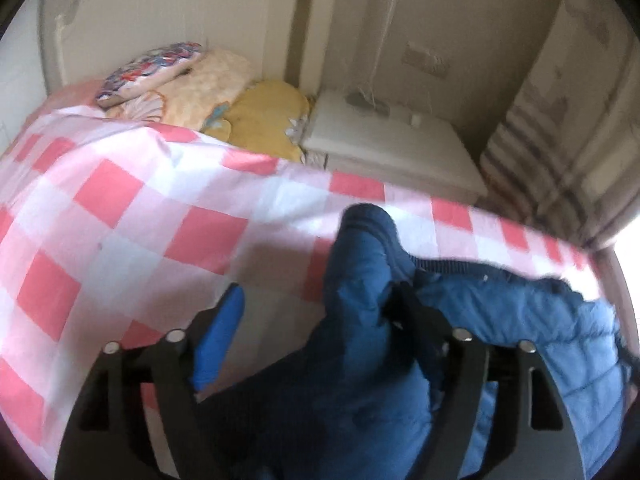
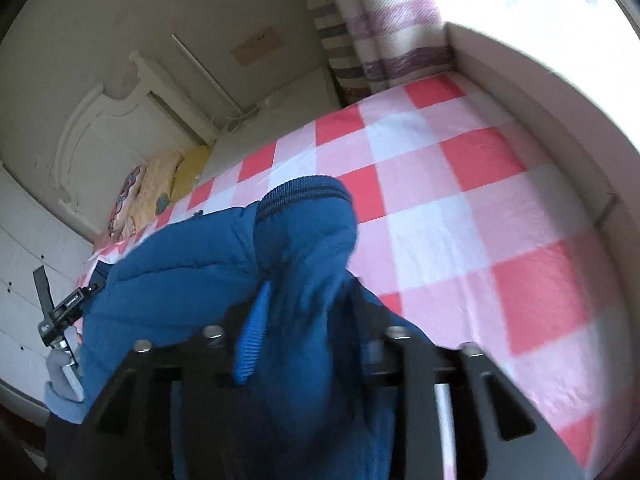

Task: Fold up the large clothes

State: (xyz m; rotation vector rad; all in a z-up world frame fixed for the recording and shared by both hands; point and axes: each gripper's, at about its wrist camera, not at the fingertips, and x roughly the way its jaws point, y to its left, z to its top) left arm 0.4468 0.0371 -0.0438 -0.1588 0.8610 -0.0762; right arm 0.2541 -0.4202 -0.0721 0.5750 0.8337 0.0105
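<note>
A: Left wrist view. What lies on the bed covered by the pink-and-white checked sheet (image 1: 132, 216)?

B: A blue quilted padded jacket (image 1: 360, 360), bunched near the sheet's near edge. One ribbed-cuffed sleeve end rises toward the far side of the sheet; the paler quilted body trails off to the right.

A: State of the left hand-held gripper (image 1: 320, 320)?

B: Its jaws are spread. The blue-padded finger (image 1: 218, 344) on the left stands clear of the jacket, over bare checked sheet. The opposite black finger is partly buried in jacket folds; whether it presses the cloth cannot be told.

A: Right wrist view?

B: The same jacket (image 2: 192, 272) is heaped on the sheet (image 2: 460, 208), a rounded fold with a dark ribbed edge lifted toward the sheet's middle. The right hand-held gripper (image 2: 304, 320) has jacket cloth lying between its fingers; the blue ribbed pad (image 2: 252, 340) sits against the fabric. Whether the jaws clamp it cannot be told, since the other finger is hidden behind the fold.

A: Surroundings relative to the bed?

B: At the head, patterned and yellow pillows (image 1: 208, 92) lie before a cream carved headboard (image 1: 160, 8). A white bedside cabinet (image 1: 392, 136) stands beside the pillows, a striped curtain (image 1: 560, 140) beyond it.
</note>
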